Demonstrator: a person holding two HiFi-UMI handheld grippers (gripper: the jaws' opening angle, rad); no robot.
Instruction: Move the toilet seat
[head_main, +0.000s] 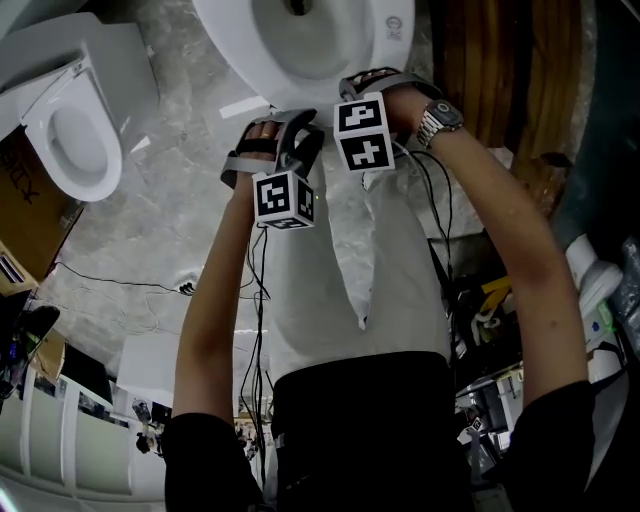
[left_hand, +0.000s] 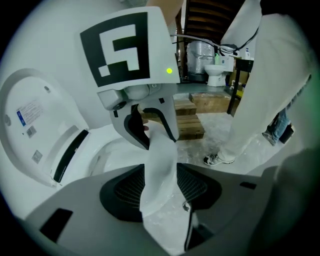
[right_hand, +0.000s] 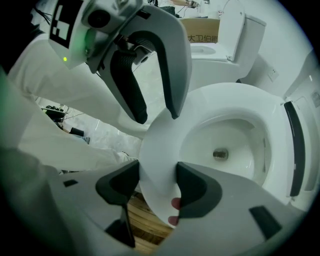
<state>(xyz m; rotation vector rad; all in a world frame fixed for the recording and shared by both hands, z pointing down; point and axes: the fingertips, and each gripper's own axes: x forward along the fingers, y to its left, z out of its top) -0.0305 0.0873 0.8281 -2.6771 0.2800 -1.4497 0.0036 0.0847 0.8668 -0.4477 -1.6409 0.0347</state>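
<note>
Toilet seat (head_main: 232, 45), head view: over the toilet bowl (head_main: 312, 35), with the left gripper (head_main: 298, 140) and right gripper (head_main: 352, 90) at its front rim. Left gripper view: jaws pinch that rim. Right gripper view: jaws clamp it alongside.

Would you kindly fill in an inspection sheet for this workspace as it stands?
Surface: grey marbled floor.
Job's things: toilet seat, lid raised.
Clutter: second toilet, bottles.
Grippers: left claw and right claw both clamped on the seat's front rim.
Cables: thin black cable across floor; leads hang from the grippers.
Surroundings: wood panelling.
</note>
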